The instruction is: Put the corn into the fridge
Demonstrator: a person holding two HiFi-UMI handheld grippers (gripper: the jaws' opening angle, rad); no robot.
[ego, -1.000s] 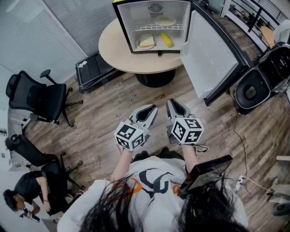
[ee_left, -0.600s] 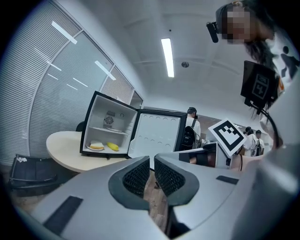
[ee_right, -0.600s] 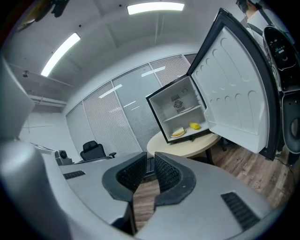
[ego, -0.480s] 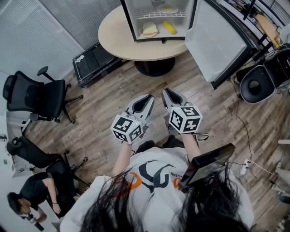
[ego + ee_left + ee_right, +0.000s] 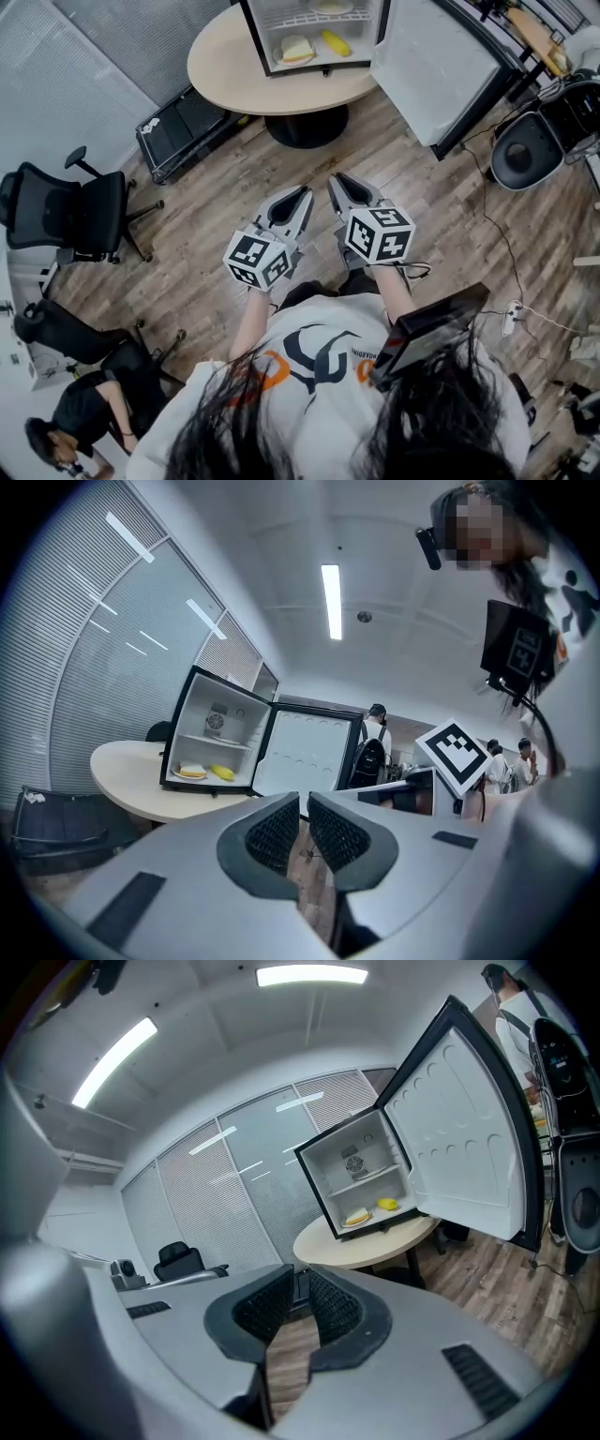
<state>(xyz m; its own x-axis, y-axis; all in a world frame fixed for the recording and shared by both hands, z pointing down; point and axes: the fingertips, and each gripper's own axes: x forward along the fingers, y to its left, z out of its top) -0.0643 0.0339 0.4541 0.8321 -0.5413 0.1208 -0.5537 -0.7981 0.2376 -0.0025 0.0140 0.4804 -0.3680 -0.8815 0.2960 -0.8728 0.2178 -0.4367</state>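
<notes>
The jaws of the left gripper [image 5: 302, 808] are closed, pad against pad but for a thin slit, with nothing between them. The jaws of the right gripper [image 5: 300, 1283] are closed in the same way and just as empty. Both grippers are held side by side close in front of the person's body, pointing toward the fridge [image 5: 314, 68] over bare wooden floor [image 5: 216, 216], well apart from anything they could touch.

The corn [image 5: 335, 42] is already inside the fridge. It lies on the bottom level, just beside a plate [image 5: 296, 49] carrying what looks like a slice of bread or a sandwich. The fridge stands on the round bench [image 5: 225, 70] with its door [image 5: 431, 66] swung wide open to the right. An office chair [image 5: 75, 211] stands off to the left.

Judging from this, the placing step is finished: the corn is in and both grippers are empty and clear of the bench. If anything is left, it is shutting the door, which would call for stepping back up to the bench and pushing the door's outer face round with a closed gripper.
</notes>
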